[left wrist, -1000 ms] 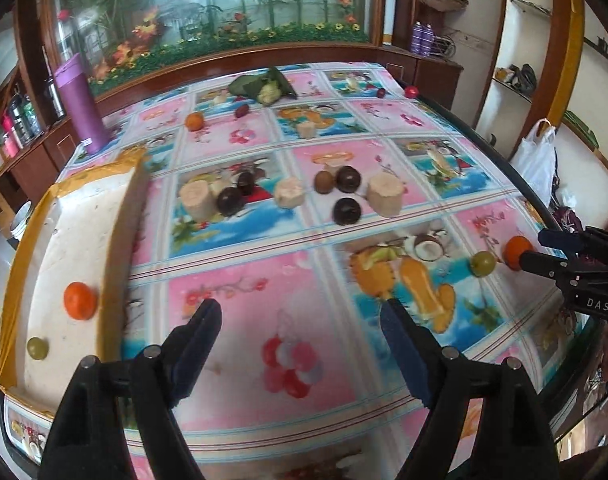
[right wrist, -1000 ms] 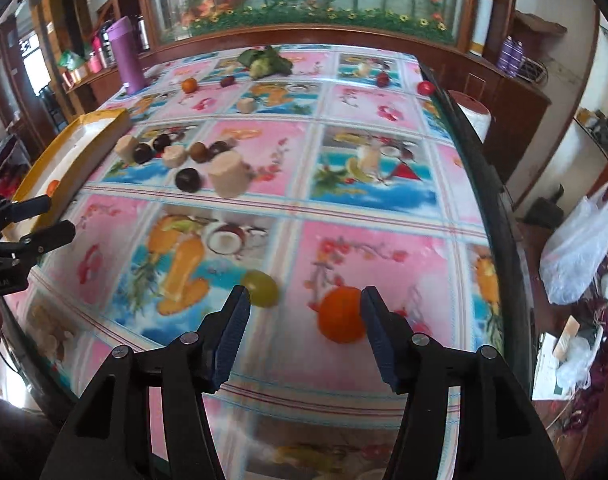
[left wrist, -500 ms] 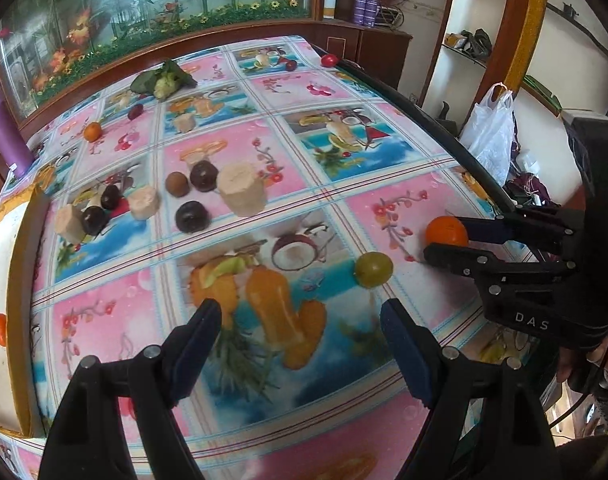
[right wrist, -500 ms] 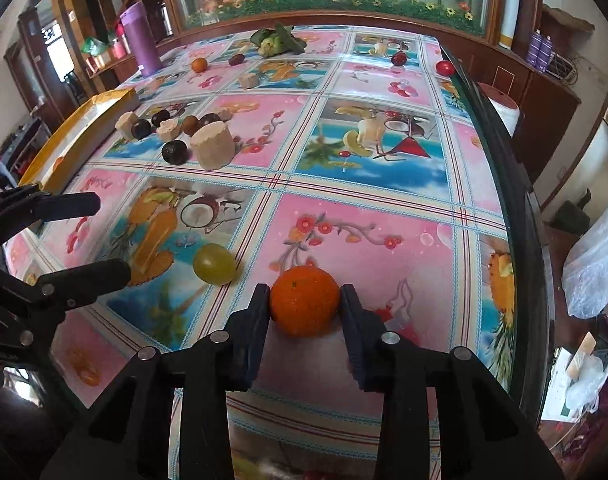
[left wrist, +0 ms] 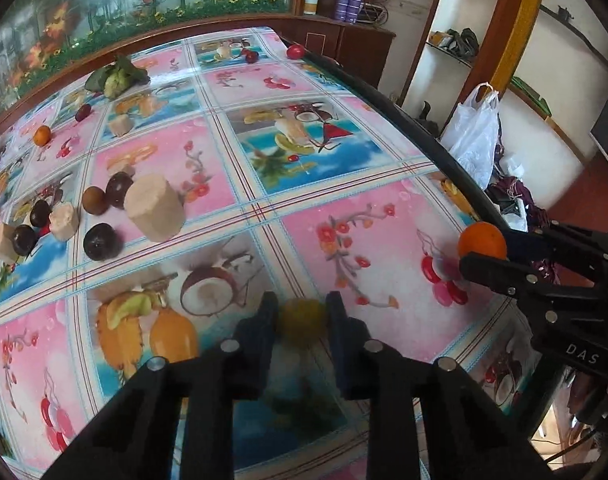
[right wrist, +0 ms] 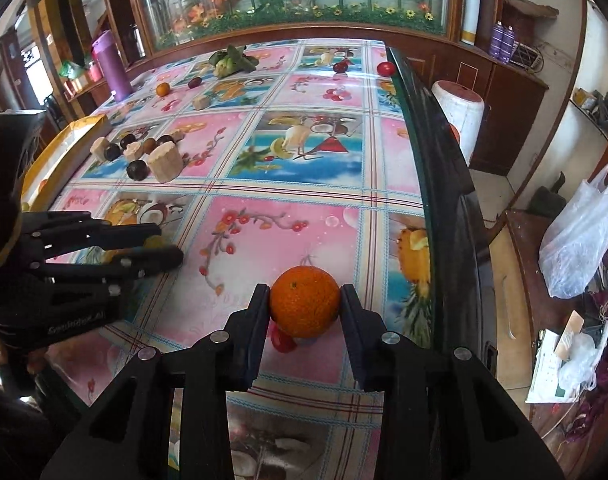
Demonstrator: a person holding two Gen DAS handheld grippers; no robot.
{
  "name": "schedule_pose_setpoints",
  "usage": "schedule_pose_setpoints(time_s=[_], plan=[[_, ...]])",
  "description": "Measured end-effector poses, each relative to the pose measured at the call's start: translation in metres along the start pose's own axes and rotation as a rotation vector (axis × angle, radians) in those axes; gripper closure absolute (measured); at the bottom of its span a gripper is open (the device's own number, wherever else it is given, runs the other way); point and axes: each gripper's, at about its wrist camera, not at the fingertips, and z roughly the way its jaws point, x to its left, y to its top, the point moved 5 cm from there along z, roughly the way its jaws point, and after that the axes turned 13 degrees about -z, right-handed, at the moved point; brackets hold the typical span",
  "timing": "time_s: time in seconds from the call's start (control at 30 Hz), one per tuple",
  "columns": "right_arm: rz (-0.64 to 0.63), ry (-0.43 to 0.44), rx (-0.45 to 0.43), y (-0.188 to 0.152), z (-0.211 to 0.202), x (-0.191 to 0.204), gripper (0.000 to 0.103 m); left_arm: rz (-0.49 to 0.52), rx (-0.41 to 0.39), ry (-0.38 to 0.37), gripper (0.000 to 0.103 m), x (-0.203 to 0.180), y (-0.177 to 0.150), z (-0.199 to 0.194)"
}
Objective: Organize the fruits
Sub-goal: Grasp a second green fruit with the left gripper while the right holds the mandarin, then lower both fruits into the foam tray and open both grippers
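Fruits are round, so neither shows a long axis or heading. Left claw has narrowed from wide open onto the green fruit, pads touching both sides, low over the desk. Right claw stays clamped on the orange, now raised near the desk's right edge.
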Motion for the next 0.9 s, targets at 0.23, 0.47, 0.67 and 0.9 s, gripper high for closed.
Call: schedule_pose_setpoints(time_s=[0.23,0.47,0.67,0.9], plan=[[-0.021,0.023,-0.021,0.016,0.001,0.016,0.069,-0.098,-0.037,-0.006,0.076,0.037,0.002,-0.03],[-0.104,0.095,-0.043,0.053,0.016,0.067,0.069,-0.208,-0.098,0.056,0.076,0.104,-0.008,-0.071],[-0.205,0.178,-0.04,0.09,0.034,0.133,0.069,-0.304,-0.172,0.117,0.076,0.169,-0.015,-0.11],[-0.331,0.26,-0.069,0.143,0.049,0.215,0.069,-0.424,-0.218,0.193,0.076,0.254,-0.022,-0.14]])
